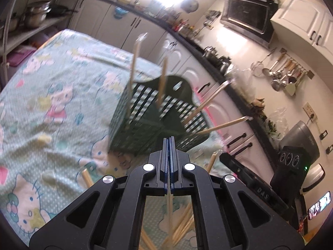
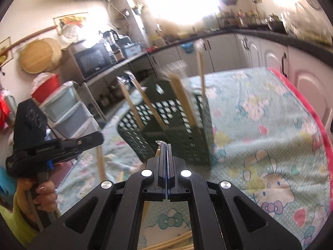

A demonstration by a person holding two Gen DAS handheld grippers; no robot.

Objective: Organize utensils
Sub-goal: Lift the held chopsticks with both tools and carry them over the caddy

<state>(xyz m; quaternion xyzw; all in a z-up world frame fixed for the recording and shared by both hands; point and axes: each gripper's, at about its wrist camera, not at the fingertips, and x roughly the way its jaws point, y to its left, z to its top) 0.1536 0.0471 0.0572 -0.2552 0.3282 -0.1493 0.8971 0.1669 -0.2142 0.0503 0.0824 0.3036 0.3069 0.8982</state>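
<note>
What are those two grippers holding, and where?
Each gripper, left and right, is shut on a wooden chopstick; the right grips near its tip.

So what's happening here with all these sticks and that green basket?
A person is sorting chopsticks with a hand-held gripper in each hand. Both are shut, each apparently pinching one chopstick: the left hand-held gripper and the right hand-held gripper. Ahead on the cartoon-print cloth stands a green perforated basket with several chopsticks already standing in it. More loose ones lie on the cloth below.
</note>
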